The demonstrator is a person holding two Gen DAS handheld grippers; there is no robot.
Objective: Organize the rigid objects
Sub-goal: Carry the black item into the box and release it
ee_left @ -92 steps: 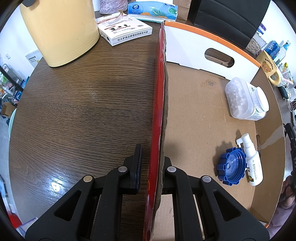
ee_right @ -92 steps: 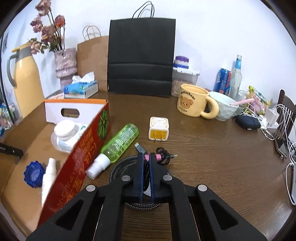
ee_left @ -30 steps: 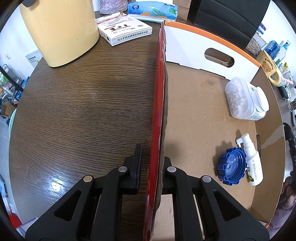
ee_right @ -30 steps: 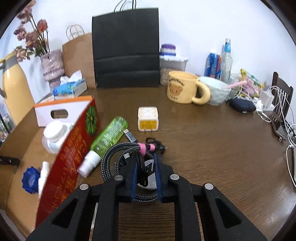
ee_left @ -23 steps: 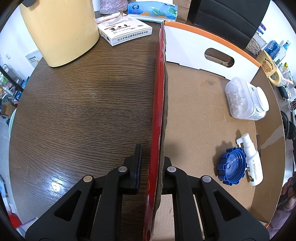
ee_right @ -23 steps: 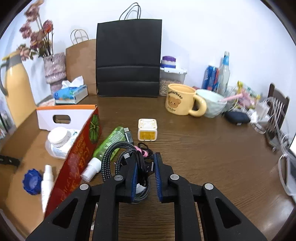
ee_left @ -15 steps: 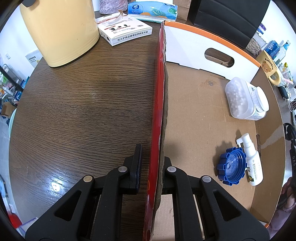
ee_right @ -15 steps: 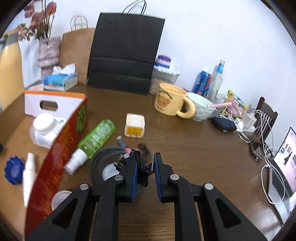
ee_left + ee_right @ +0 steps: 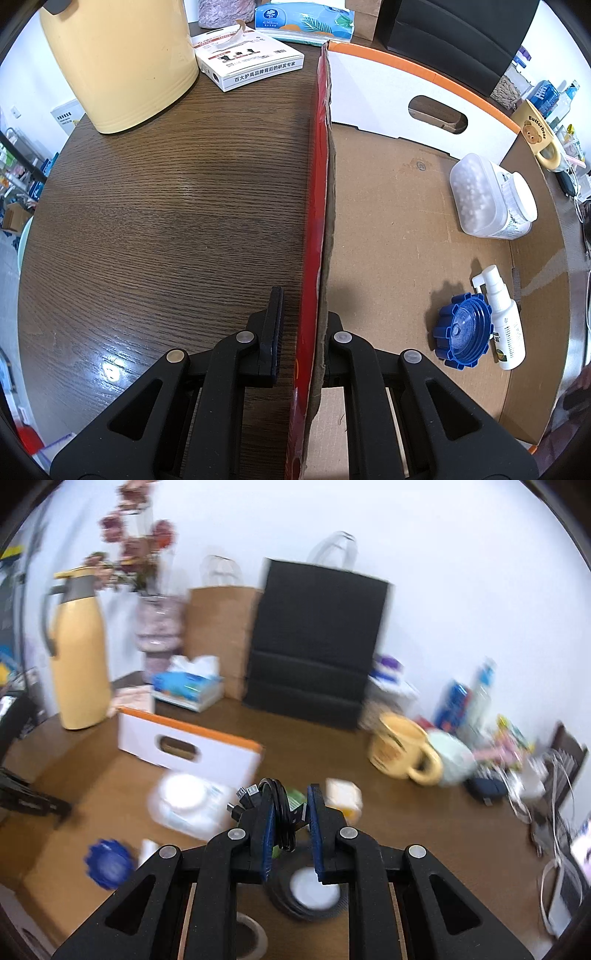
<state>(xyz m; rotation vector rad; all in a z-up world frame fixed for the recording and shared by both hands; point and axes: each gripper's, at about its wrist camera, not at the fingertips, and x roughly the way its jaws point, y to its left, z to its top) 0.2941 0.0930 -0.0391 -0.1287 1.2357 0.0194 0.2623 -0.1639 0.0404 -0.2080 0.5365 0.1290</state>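
Lifted black cable (image 9: 282, 814) off the worktop (image 9: 424, 830), pinched in right tool (image 9: 290, 825), for carrying over the box (image 9: 321, 206). Left tool (image 9: 301, 332) clamped on box wall, steadying it.

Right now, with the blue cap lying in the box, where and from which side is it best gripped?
Probably across its ribbed rim, from straight above. The blue cap lies flat, open side up, in the box. The spray bottle lies right against one side, so set the fingers on the rim parts clear of it.

Glossy wood table (image 9: 166, 221) — matt cardboard box (image 9: 388, 221).
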